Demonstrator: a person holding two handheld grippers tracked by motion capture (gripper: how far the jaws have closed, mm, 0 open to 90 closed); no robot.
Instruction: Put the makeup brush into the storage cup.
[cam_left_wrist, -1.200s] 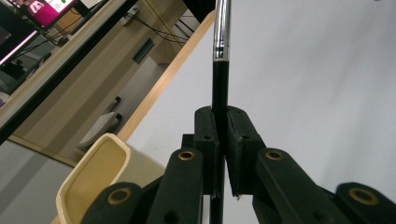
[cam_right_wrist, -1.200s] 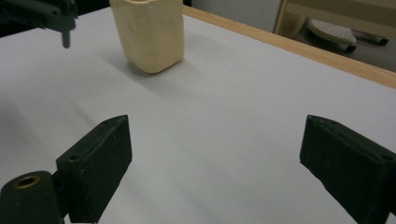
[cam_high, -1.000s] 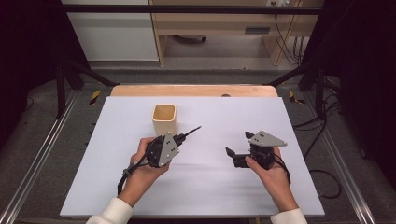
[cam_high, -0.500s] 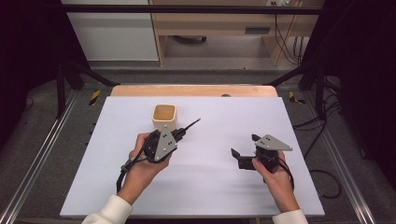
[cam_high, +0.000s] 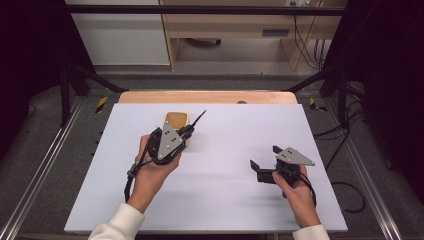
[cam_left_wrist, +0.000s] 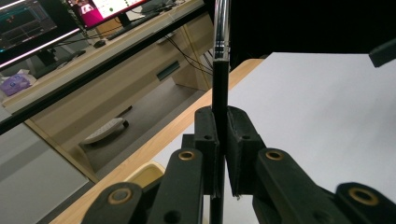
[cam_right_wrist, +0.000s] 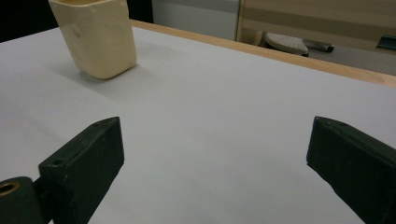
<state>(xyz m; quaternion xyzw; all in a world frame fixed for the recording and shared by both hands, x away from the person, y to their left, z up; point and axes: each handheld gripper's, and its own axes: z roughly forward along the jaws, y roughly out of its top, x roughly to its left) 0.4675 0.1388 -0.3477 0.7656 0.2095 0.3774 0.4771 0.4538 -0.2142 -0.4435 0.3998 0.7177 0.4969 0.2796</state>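
A slim black brush (cam_high: 198, 120) with a silver ferrule is clamped in my left gripper (cam_high: 186, 132), which hovers just in front of a cream cup (cam_high: 176, 119) at the table's middle back. The brush points up and away to the right. In the left gripper view the pads (cam_left_wrist: 208, 135) press on the black handle of the brush (cam_left_wrist: 220, 70), and the cup's rim (cam_left_wrist: 144, 173) shows below. My right gripper (cam_high: 265, 157) rests low at the right, open and holding nothing. Its own view shows wide-apart jaws of the right gripper (cam_right_wrist: 215, 158) facing the cup (cam_right_wrist: 95, 37).
The white table top (cam_high: 240, 125) ends in a wooden strip (cam_high: 210, 96) at the back. Beyond it stand a wooden desk (cam_high: 230, 30) and cables (cam_high: 302, 45). Metal rails (cam_high: 45, 165) run along both sides of the table.
My left hand lifted the brush and carried it nearer the cup. My right hand sank a little and drifted toward the front right, jaws still apart.
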